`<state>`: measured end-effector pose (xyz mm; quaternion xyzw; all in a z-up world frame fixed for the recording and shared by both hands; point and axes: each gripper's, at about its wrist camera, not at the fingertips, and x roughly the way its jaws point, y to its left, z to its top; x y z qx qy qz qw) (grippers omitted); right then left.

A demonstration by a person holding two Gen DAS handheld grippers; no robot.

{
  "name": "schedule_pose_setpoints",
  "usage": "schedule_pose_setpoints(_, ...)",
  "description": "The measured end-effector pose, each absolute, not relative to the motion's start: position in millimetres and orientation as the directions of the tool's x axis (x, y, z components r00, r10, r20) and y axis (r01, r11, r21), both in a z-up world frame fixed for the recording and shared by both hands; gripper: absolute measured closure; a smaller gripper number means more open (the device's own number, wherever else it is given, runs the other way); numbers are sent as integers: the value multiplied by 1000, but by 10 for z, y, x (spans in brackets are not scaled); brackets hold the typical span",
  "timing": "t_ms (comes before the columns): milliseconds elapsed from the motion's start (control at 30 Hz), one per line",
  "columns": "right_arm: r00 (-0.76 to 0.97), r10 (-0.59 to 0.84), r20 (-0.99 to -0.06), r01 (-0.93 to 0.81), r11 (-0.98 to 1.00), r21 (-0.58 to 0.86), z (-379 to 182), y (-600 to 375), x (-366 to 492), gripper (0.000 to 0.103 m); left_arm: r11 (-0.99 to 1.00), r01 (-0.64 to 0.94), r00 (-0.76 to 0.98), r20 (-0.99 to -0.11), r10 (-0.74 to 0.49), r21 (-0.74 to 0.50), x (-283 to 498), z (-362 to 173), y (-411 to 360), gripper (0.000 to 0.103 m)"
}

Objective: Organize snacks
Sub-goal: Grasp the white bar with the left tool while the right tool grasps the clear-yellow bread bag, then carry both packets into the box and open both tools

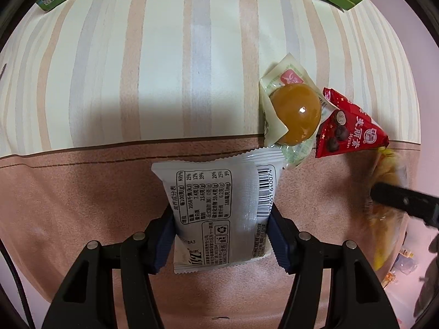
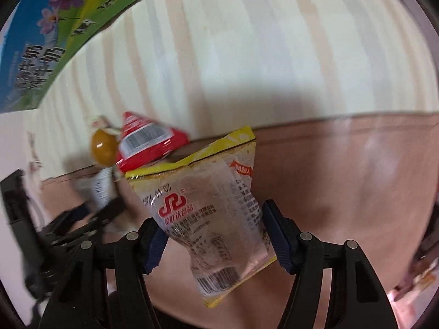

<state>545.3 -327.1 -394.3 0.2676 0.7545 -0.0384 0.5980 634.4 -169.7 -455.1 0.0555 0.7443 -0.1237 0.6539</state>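
The left gripper [image 1: 221, 235] clamped a white snack packet [image 1: 219, 205] at lower centre of its view; an egg pack [image 1: 295, 112] and a red triangular pack [image 1: 354, 128] lay just beyond at right. The right gripper [image 2: 215, 242] straddled a clear yellow-edged packet [image 2: 211, 216] at lower centre, its blue pads beside the wrapper; whether they pressed could not be told. A green milk carton [image 2: 55, 35] stood upper left.

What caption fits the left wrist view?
Left tool grips white packet above pink cloth, beside egg and red packet.
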Motion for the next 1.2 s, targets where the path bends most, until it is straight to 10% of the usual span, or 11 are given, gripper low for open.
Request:
schedule_pose_setpoints(67, -135, 326, -936, 403, 881, 248, -3898, -3193, 5463, 12, 962, 249, -144, -987, -76, -110, 6367, -4580, -1711, 43)
schedule_pose_setpoints(600, -178, 66, -982, 109, 993, 47, -3872, -2052, 5447, 12, 953, 295, -147, -989, -23, -66, 6379, -4686, -2010, 37)
schedule_pose_setpoints(733, -169, 24, -985, 104, 995, 6, -3954, -1902, 5392, 34, 954, 293, -138, -990, -26, -66, 6360, -4673, -2057, 38)
schedule_pose_setpoints(1200, -102, 354, -930, 342, 890, 301, -3768, -2375, 5210, 47, 939, 307, -152, -982, -111, -154, 6339, -4351, -2133, 46)
